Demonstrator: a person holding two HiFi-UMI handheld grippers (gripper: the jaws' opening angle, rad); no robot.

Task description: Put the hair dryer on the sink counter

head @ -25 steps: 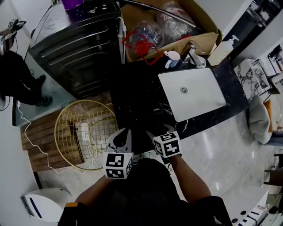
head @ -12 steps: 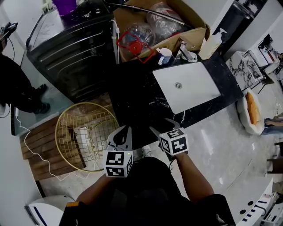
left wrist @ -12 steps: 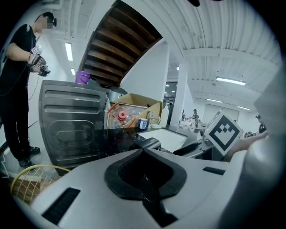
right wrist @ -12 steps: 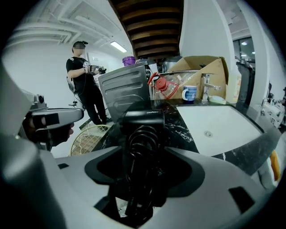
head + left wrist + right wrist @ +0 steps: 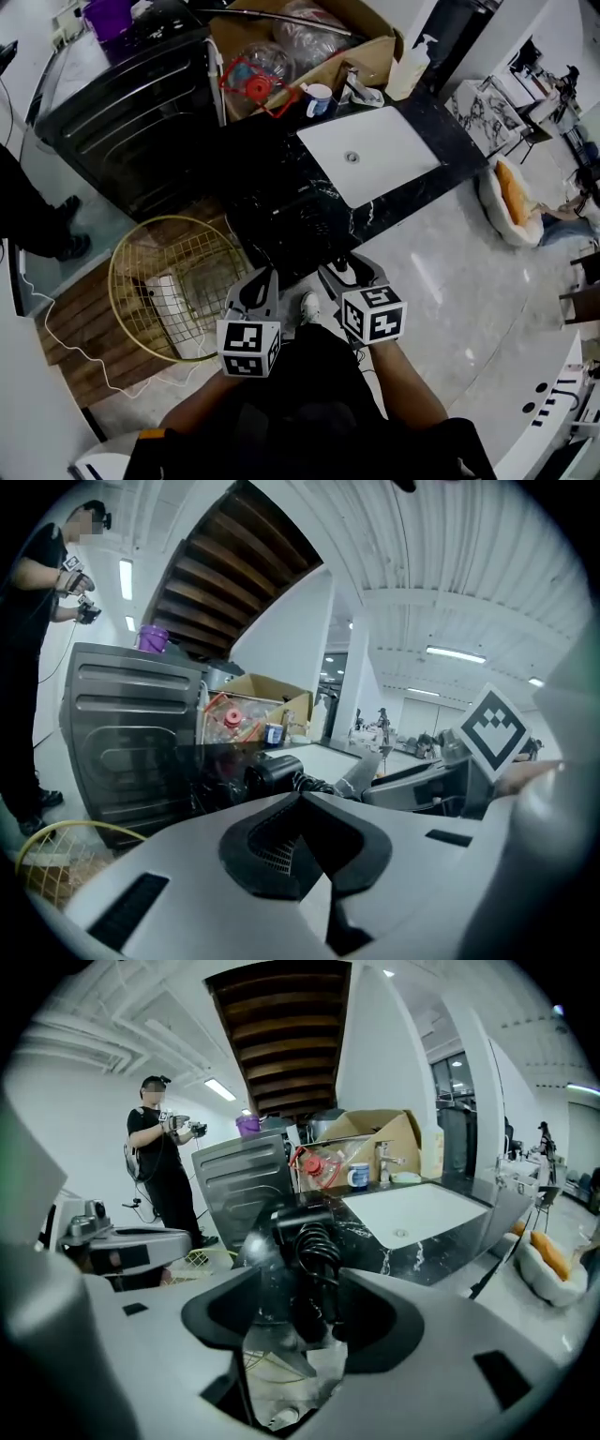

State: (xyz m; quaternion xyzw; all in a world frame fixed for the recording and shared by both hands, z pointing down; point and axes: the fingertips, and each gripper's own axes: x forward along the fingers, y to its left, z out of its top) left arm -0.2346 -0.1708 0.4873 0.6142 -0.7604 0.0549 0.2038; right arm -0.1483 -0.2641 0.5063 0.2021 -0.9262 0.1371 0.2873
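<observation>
Five entries, largest first.
- Tabletop (image 5: 281,178): polished black stone slab with white veins. It sits higher and farther off in the head view than a second ago, so the person has backed away.
- Sink (image 5: 370,155): white, shallow, rectangular, set into the tabletop.
- Hair dryer (image 5: 298,1227): black plastic barrel with a coiled, springy cord. It lies on the tabletop near the front edge, left of the sink. The task looks complete.
- Right hand-held gripper (image 5: 349,272): grey moulded shell, jaws wide and closing on nothing. It was over the tabletop edge and is now over the floor.
- Left hand-held gripper (image 5: 258,281): same build, jaws together, empty.
</observation>
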